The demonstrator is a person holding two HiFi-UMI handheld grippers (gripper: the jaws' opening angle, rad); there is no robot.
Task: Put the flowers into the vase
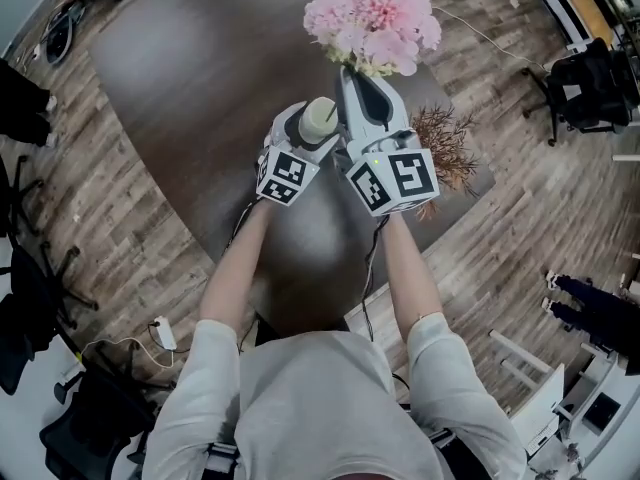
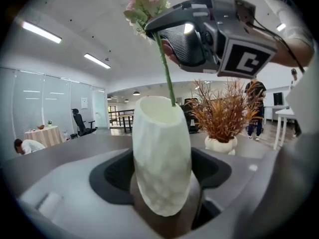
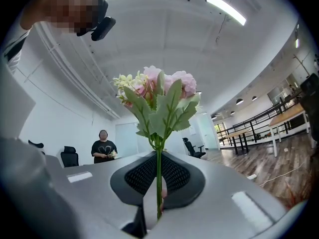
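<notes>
**Item 1, left claw** (image 2: 162, 195): I read it as closed on the lower body of the vase (image 2: 162, 153), with a pad against each side. The vase is cream-white and faceted, roughly upright with a slight lean, mouth upward. I cannot tell whether its base touches the tabletop (image 1: 200, 78).

**Item 2, right claw** (image 3: 158, 185): closed tight on the green stem (image 3: 159, 168) of the flowers (image 3: 159, 91), gripping it low down. The blooms are pink with some pale yellow-white, with green leaves beneath, and stand above the claw.

**Item 3, relation of the two:** in the left gripper view the right claw sits above and just behind the vase. The stem runs down from it to the vase rim, its lower end at the mouth. I cannot tell how far in it goes. In the head view both claws are close side by side over the dark tabletop.

**Item 4, surroundings:**
- A dried rust-brown plant (image 2: 224, 116) stands in a white pot (image 2: 221, 144) on the tabletop, right of the vase and apart from it.
- A wood-plank floor (image 1: 120, 238) lies all round.
- One person (image 3: 103, 151) stands far off in the right gripper view.
</notes>
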